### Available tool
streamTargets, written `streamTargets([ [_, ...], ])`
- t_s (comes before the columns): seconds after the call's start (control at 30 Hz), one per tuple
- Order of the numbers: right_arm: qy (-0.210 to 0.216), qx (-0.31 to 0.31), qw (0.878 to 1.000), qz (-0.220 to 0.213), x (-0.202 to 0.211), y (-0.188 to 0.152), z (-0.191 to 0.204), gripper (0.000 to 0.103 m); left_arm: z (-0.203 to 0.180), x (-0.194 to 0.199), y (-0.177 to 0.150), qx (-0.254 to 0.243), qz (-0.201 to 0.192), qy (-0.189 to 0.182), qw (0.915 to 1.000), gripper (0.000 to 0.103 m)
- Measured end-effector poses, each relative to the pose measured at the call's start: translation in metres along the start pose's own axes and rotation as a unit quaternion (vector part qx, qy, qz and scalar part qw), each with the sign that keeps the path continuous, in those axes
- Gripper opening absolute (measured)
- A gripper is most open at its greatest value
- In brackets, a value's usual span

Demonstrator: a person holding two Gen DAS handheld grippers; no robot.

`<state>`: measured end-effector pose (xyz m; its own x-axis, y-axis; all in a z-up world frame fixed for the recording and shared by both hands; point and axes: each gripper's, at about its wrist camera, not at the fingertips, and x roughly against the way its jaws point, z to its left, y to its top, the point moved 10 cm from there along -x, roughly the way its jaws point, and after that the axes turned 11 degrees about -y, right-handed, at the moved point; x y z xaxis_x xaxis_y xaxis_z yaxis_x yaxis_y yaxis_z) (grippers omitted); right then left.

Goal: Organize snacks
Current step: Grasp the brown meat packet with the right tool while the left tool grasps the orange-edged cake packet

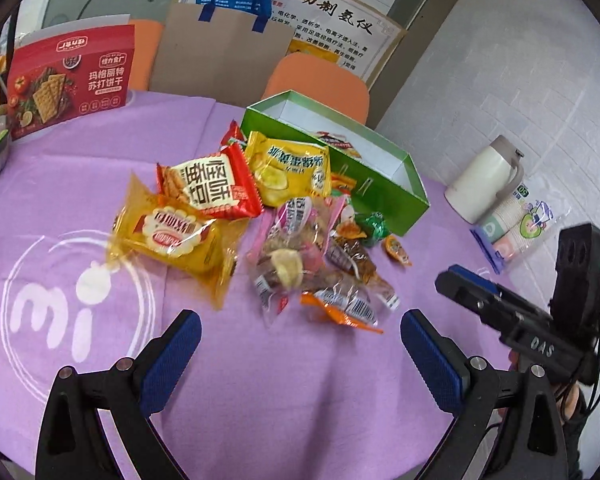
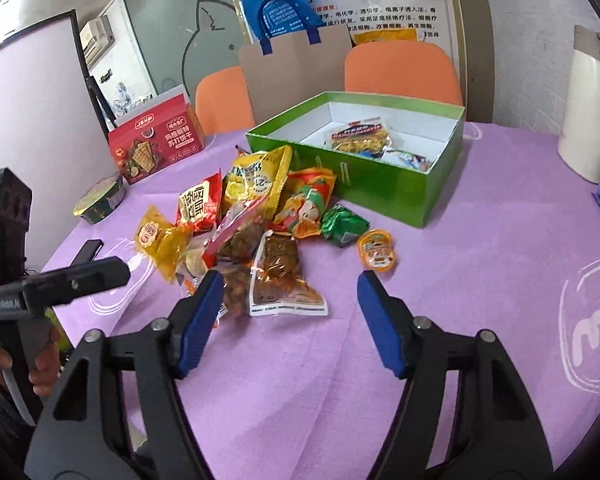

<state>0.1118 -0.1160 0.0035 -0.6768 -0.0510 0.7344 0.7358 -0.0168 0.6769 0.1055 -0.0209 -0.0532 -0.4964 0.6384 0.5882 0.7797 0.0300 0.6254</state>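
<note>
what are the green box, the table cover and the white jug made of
Green box: looks like coated cardboard, with thin straight walls, a plain white inside and a slight sheen. Table cover: seemingly soft matte fabric, showing fold creases. White jug: smooth matte shell, probably plastic or coated metal; can't tell which.

**Both grippers open, idle above table**

Left gripper (image 1: pixel 300 332): blue-padded fingers (image 1: pixel 172 360) spread wide, nothing between them, hovering over the table, pointed forward. Right gripper (image 2: pixel 290 300): fingers (image 2: pixel 198 324) also spread wide, empty, same forward pose. Left view shows the right gripper's body low at its right edge. Right view shows a hand (image 2: pixel 40 364) wrapped around the left gripper's handle at lower left.
</note>
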Motion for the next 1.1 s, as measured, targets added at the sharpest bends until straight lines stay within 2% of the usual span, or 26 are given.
streamTargets([
  [0.07,0.01,-0.002,1.0,0.012,-0.015,0.002,0.008,0.06,0.004,0.003,-0.006,-0.009,-0.002,0.007,0.9999,0.101],
  [0.17,0.024,-0.009,0.999,0.029,-0.037,0.006,0.019,0.058,0.003,0.007,-0.01,-0.023,-0.005,0.0,0.9997,0.101],
  [0.3,0.012,0.009,0.999,0.049,-0.065,0.004,0.03,0.056,-0.002,0.007,-0.012,-0.054,-0.006,0.003,0.9985,0.101],
  [0.33,0.008,0.009,0.998,0.057,-0.071,0.001,0.03,0.048,-0.004,0.006,-0.012,-0.061,-0.004,0.002,0.9981,0.101],
  [0.37,-0.005,0.01,0.998,0.06,-0.074,-0.001,0.026,0.026,-0.007,0.004,-0.012,-0.067,-0.001,0.0,0.9977,0.098],
  [0.4,-0.015,0.013,0.998,0.058,-0.073,-0.002,0.022,0.023,-0.009,0.0,-0.012,-0.073,0.003,-0.004,0.9973,0.093],
  [0.43,-0.013,0.006,0.998,0.058,-0.068,-0.004,0.017,0.008,-0.011,-0.004,-0.011,-0.078,0.008,-0.006,0.9969,0.091],
  [0.47,-0.01,-0.002,0.998,0.058,-0.063,-0.004,0.013,0.001,-0.013,-0.008,-0.01,-0.082,0.013,-0.008,0.9965,0.088],
  [0.5,-0.008,-0.009,0.998,0.056,-0.057,-0.006,0.009,0.001,-0.014,-0.014,-0.009,-0.085,0.017,-0.008,0.9962,0.085],
  [0.6,-0.031,0.002,0.999,0.045,-0.038,-0.014,-0.005,0.001,-0.02,-0.034,-0.003,-0.096,0.027,-0.004,0.995,0.085],
  [0.7,-0.031,0.009,0.998,0.046,-0.029,-0.019,-0.008,0.003,-0.027,-0.054,0.002,-0.121,0.04,0.007,0.9918,0.084],
  [0.83,-0.031,0.02,0.998,0.041,-0.033,-0.017,-0.003,0.02,-0.032,-0.067,0.006,-0.152,0.045,0.019,0.9872,0.081],
  [0.93,-0.02,0.018,0.999,0.045,-0.039,-0.017,0.001,0.021,-0.028,-0.066,0.003,-0.176,0.052,0.042,0.9822,0.058],
  [1.1,-0.009,0.014,0.999,0.049,-0.049,-0.016,0.005,0.033,-0.018,-0.056,-0.009,-0.16,0.056,0.03,0.9851,0.055],
])
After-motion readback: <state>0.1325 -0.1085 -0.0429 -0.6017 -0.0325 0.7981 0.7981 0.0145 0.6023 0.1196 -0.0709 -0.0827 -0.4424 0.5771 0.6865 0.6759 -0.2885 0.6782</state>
